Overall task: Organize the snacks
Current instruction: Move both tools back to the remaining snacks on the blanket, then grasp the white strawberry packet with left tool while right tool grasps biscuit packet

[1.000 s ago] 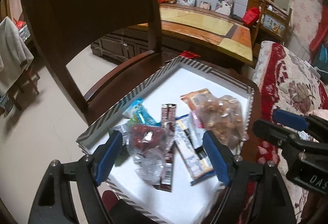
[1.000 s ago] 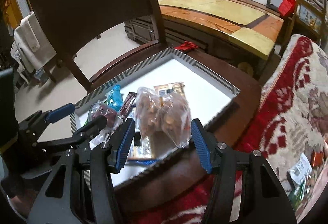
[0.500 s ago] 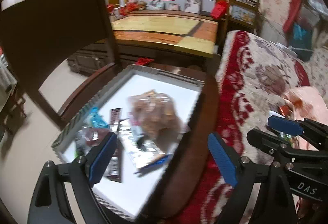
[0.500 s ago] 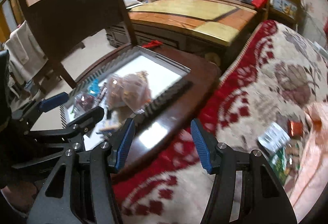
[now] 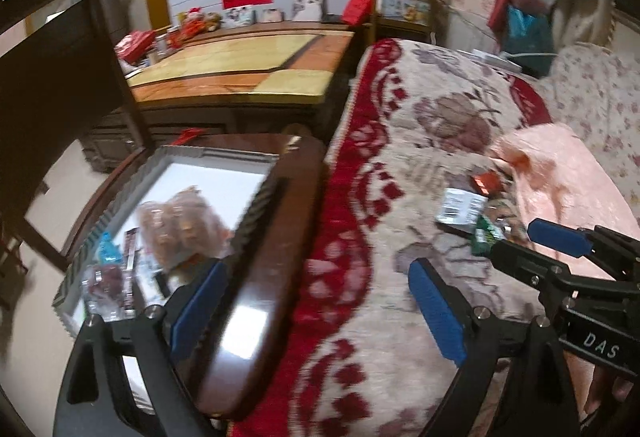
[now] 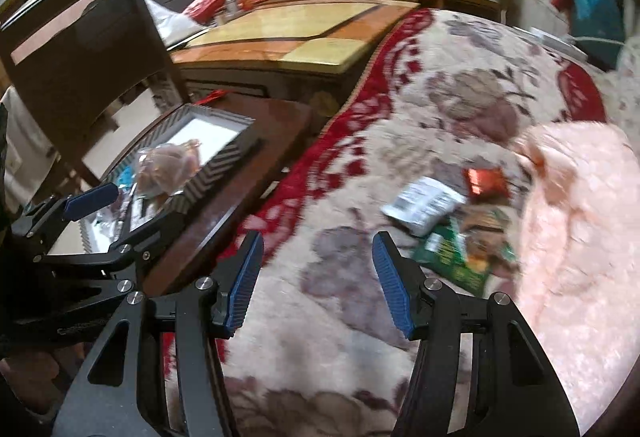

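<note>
A striped-rim box [image 5: 256,203] [image 6: 218,163] with a white floor sits on a dark wooden chair seat [image 5: 276,237] [image 6: 248,177]. In it lie a clear bag of brown snacks [image 5: 176,221] [image 6: 168,165], a bag of red fruit [image 5: 106,279] and other packets. On the floral blanket [image 6: 360,157] lie loose snacks: a white packet [image 5: 460,207] [image 6: 424,203], a red packet [image 6: 486,179] and a green packet [image 6: 464,257]. My left gripper [image 5: 312,301] is open and empty over the seat's edge. My right gripper [image 6: 316,277] is open and empty over the blanket, left of the packets.
A pink cloth [image 6: 580,217] lies right of the loose snacks. The chair back [image 6: 80,49] rises at the left. A low wooden table [image 5: 240,69] stands behind. The right gripper shows in the left wrist view [image 5: 560,249].
Both grippers have swung right, away from the box and toward the blanket. The loose packets have come into view. Both stay open and empty.
</note>
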Demonstrator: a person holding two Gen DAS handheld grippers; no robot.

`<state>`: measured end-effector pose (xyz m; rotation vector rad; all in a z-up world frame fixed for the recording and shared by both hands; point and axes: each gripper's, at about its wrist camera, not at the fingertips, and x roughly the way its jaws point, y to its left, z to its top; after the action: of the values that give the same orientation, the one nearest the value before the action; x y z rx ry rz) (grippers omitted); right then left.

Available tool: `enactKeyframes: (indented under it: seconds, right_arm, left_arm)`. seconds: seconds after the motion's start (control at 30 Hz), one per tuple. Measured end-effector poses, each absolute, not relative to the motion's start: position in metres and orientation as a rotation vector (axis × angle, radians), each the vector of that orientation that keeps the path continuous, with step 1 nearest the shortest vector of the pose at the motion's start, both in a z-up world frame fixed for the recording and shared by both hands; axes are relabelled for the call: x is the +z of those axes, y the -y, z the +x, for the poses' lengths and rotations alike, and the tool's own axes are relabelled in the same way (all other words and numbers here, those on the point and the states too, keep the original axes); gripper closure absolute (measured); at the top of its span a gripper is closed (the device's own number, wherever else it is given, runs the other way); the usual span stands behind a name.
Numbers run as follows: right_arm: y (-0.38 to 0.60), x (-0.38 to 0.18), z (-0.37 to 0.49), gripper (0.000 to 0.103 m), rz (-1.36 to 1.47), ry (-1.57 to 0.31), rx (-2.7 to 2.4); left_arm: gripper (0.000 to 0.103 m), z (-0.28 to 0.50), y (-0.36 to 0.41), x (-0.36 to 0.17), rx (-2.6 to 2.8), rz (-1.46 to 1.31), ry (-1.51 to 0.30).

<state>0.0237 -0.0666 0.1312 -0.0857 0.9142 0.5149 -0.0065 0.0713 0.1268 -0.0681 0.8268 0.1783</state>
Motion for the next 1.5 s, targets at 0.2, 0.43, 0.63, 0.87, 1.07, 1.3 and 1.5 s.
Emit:
enactKeyframes:
  seconds: [0.2,0.43,0.63,0.87,1.07,1.3,1.5]
  right_arm:
    - [0.104,0.129,0.025,0.046,-0.069,-0.914,0.43]
    - [0.139,0.119,0.027,0.043,-0.033,-0.93,0.373]
    - [0.157,0.11,0.03,0.043,-0.021,-0.941,0.35]
    - [0.173,0.099,0.039,0.043,-0.002,-0.961,0.339]
    - [0.187,0.088,0.052,0.043,0.018,-0.989,0.324]
    - [0.202,0.076,0.066,0.043,0.056,-1.018,0.306]
    - [0.206,0.068,0.076,0.043,0.071,-1.033,0.304]
  left_arm:
    - [0.007,0.003,-0.046,0.124,0.071,-0.099,-0.851]
    - [0.007,0.017,-0.021,0.119,0.016,-0.09,-0.87]
    - [0.007,0.03,-0.008,0.111,-0.005,-0.086,-0.898]
    - [0.007,0.045,0.003,0.1,-0.029,-0.083,-0.934]
    - [0.007,0.062,0.012,0.091,-0.065,-0.072,-0.956]
    - [0.007,0.097,0.023,0.078,-0.118,-0.059,-0.99]
    - [0.007,0.135,0.028,0.061,-0.2,-0.091,-1.056]
